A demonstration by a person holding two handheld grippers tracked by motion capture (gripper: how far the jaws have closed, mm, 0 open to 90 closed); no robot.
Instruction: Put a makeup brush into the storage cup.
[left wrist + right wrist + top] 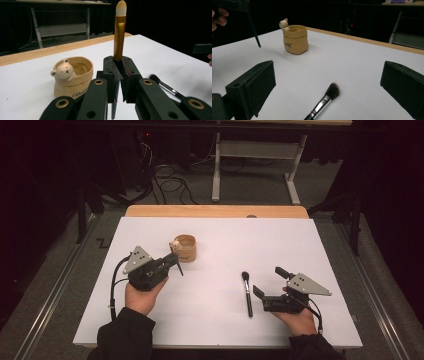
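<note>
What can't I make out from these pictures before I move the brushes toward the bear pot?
- Bear pot inside: left gripper view shows just the upper inner wall; its rim hides the bottom.
- Gold-handled brush lower end: left gripper view, hidden between the left gripper's shut jaws.
- Dark brush handle: right gripper view, cut off by the bottom edge.
- Pot lettering: blurred in the right gripper view, partly hidden by a jaw in the left.

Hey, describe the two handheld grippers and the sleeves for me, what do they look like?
Both are black. The left gripper and right gripper each carry a grey three-cornered plate with small holes on top, and a black cable trails from each toward the wrist. In the left gripper view the jaw arms show brass-ringed pivot holes. The right gripper's pads are blocky and matte black. Both sleeves are black.
</note>
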